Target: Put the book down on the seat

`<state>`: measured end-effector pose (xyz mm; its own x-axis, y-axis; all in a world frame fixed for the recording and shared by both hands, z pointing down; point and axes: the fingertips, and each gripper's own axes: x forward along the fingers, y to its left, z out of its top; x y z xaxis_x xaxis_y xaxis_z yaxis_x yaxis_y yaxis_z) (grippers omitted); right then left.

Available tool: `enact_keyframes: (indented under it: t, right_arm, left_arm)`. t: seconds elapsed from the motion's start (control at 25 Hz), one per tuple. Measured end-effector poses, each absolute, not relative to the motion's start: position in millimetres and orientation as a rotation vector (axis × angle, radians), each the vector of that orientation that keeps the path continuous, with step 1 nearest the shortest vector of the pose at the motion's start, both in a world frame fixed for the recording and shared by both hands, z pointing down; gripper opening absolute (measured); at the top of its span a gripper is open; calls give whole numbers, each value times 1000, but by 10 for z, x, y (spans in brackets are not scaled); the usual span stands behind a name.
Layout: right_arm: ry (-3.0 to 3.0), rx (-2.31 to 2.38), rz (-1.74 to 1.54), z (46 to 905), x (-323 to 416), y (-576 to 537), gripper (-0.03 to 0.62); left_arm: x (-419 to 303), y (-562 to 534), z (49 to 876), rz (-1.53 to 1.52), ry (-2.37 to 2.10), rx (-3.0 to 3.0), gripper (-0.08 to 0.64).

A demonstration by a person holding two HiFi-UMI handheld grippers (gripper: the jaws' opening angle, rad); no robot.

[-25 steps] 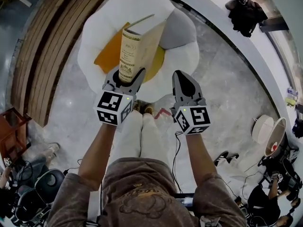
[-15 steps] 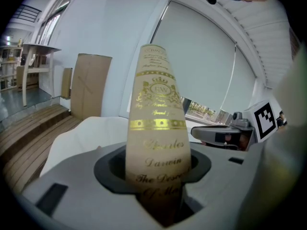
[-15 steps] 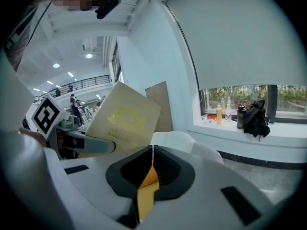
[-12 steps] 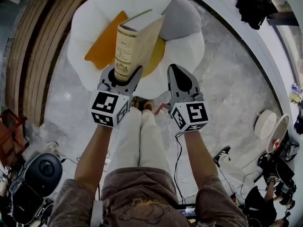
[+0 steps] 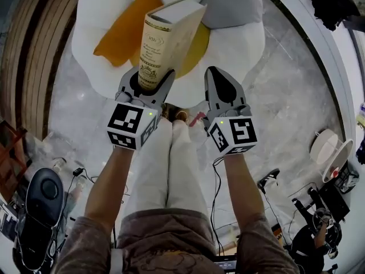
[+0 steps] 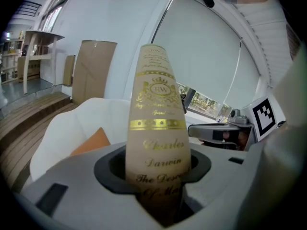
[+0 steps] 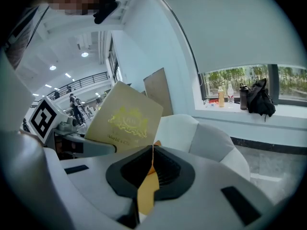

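A thick cream book [image 5: 165, 39] with gold lettering stands upright over the seat, and my left gripper [image 5: 147, 76] is shut on the lower end of its spine. In the left gripper view the spine [image 6: 158, 128] rises from between the jaws. The seat [image 5: 97, 16] is a white flower-shaped cushion chair with a yellow middle [image 5: 197, 41]. My right gripper [image 5: 222, 87] hangs beside the book on its right, shut and holding nothing. The right gripper view shows the book's cover [image 7: 125, 119] at the left and the seat [image 7: 192, 128] ahead.
An orange cushion [image 5: 122, 33] and a grey cushion [image 5: 234, 4] lie on the seat. Wooden boards [image 5: 28, 50] run along the left. The person's legs [image 5: 171, 164] stand just before the seat. Cables, a black chair [image 5: 43, 193] and round white lamps [image 5: 328, 153] sit on the floor behind.
Both grippers have sunk toward the seat, the book going down with the left one. The grip on the book looks the same.
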<state>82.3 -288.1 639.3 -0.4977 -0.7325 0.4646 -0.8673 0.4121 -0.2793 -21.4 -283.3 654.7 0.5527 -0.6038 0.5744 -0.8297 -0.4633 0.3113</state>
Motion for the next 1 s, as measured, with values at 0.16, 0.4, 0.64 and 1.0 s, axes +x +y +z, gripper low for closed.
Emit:
enact_keyframes:
  t: [0.16,0.4,0.64,1.0]
  right_arm:
    - [-2377,1385,737,6634,816,-2811,21]
    - [-2351,1368,777,6897,770,-2767,21]
    - [-2345,1358,790,6930,738,-2788,21]
    - [-2326,1346,835,7118,685,-2798,21]
  left_arm:
    - [-206,-2702,6822,543,-1123,2202,209]
    - [-227,-2618,7127,554,-1093,2157,209]
    - [-201,-2642,7306,568,-1049,2125,210]
    - [-203,-2790,7901,618,-1004,2070,210]
